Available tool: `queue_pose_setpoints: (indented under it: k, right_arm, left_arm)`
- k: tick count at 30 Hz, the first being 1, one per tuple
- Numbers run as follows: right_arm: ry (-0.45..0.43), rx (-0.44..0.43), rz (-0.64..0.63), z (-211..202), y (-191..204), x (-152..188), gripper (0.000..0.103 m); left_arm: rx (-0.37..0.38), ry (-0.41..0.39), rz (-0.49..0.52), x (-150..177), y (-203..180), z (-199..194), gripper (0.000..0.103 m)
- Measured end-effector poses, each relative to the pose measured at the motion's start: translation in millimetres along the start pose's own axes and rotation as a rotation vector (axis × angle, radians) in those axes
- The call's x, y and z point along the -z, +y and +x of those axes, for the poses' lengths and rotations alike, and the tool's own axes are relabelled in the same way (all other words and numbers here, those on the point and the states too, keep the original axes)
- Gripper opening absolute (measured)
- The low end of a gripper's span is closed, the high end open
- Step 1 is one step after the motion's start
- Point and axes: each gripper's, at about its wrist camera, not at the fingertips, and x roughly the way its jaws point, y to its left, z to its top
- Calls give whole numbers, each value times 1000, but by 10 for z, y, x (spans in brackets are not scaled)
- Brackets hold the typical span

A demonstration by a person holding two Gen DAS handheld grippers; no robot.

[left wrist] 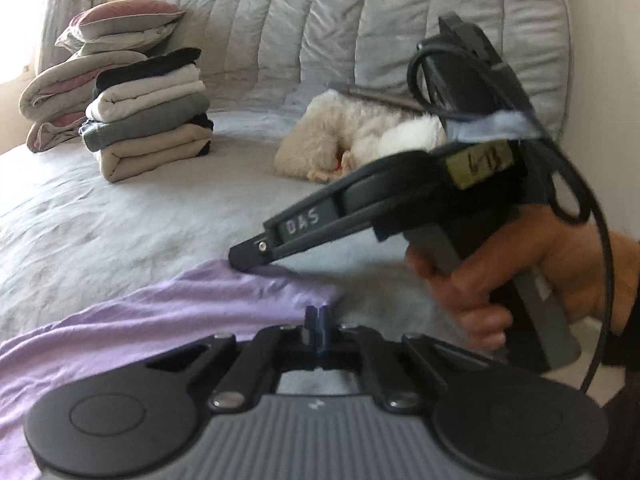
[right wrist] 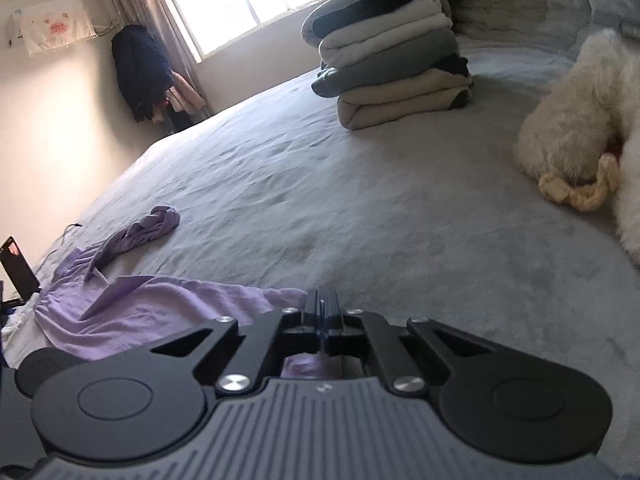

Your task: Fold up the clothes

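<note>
Where the lilac garment (left wrist: 168, 312) lies crumpled along the near edge of the bed (left wrist: 120, 208), both grippers have come to its upper hem. The left gripper (left wrist: 317, 316) has its fingers pressed together over the cloth's edge; whether fabric is caught between them cannot be told from its own view. The right gripper (left wrist: 244, 260), seen from the left wrist camera, reaches in from the right with its closed tips set on the hem, a small peak of lilac cloth gathered just under them, so it seems to pinch the garment. A bare hand (left wrist: 520, 276) grips its handle, and a black cable (left wrist: 596, 216) loops around the back of the tool.

In the right wrist view the right gripper's fingers (right wrist: 322, 304) stand together, with lilac fabric showing beneath the linkage; one twisted sleeve (right wrist: 140, 232) trails off to the left across the grey bedspread. Farther up the bed stands a tidy stack of folded clothes (left wrist: 152, 116) in black, white, grey and beige, with pillows (left wrist: 108, 36) piled behind it. A fluffy white plush toy (left wrist: 352, 136) lies to the right of the stack, well apart from the garment. A phone (right wrist: 18, 268) is propped at the bed's left edge.
</note>
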Motion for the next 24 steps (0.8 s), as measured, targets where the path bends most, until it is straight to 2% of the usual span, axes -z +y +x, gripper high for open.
queue_pose_setpoints:
  k: [3,6,8,11,17,19,20,23,24]
  right_arm:
    - [-38,14,12,-172,-10,-32,1]
    - [-60,28,17,-333,-37,-28,1]
    - [-56,42,23,-391,-61,-10,1]
    - [-44,56,31,-410,-97,30,1]
    - [-7,64,40,-229,-94,38,2]
    - [-5,62,63,-199,-116,29,8]
    - [-5,57,81,-194,-138,25,15]
    - [1,36,114,-172,-198,25,15]
    - [3,29,117,-162,-206,30,20]
  left_arm:
    - [57,-21,-18,-34,-75,-80,0]
    - [96,-36,7,-49,-181,-159,0]
    - [95,-36,16,-40,-216,-194,0]
    - [50,-34,37,22,-212,-233,2]
    - [-60,-17,104,81,-85,-180,18]
    - [-71,-7,96,65,-34,-146,28]
    - [-72,-1,92,59,-13,-119,29]
    - [-77,23,110,60,-14,7,29]
    - [-80,26,114,59,-20,54,29]
